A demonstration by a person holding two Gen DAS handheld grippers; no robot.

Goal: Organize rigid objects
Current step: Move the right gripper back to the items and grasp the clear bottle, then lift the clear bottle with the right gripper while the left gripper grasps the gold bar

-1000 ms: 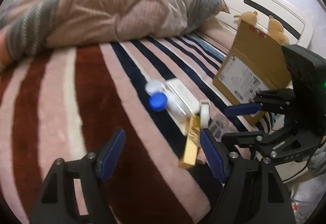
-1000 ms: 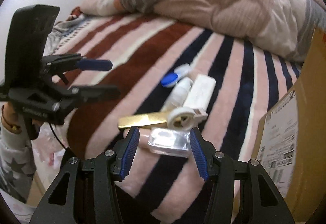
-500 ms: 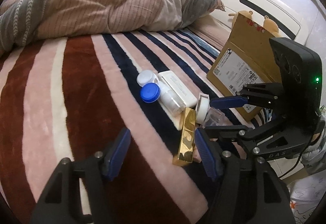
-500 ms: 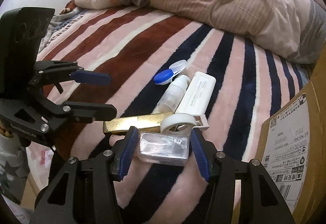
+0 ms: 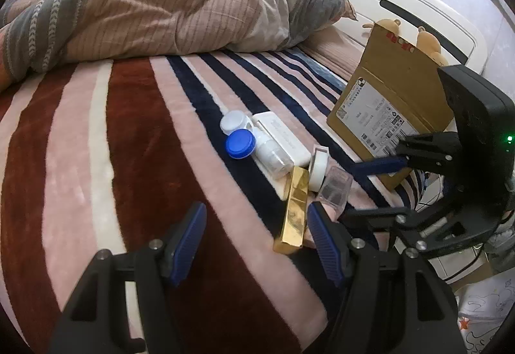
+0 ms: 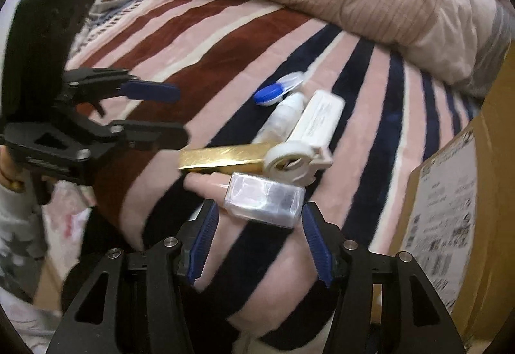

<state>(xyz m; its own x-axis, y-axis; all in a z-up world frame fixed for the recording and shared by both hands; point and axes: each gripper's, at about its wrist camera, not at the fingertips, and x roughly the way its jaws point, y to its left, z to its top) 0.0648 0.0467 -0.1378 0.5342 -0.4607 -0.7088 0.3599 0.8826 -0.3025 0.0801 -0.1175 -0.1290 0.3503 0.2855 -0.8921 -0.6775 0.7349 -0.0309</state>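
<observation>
Right wrist view: a small clear plastic box point(image 6: 264, 204) is seen low in the middle, just ahead of the right claw point(image 6: 257, 241), which is wide open and holds nothing. Beside it lie a shiny gold bar point(image 6: 225, 156) and a white round tape holder point(image 6: 294, 162). Nothing looks sorted yet. The left claw point(image 5: 254, 241) is open and empty too. Compared with a second ago, the box is seen closer to the right claw.
</observation>
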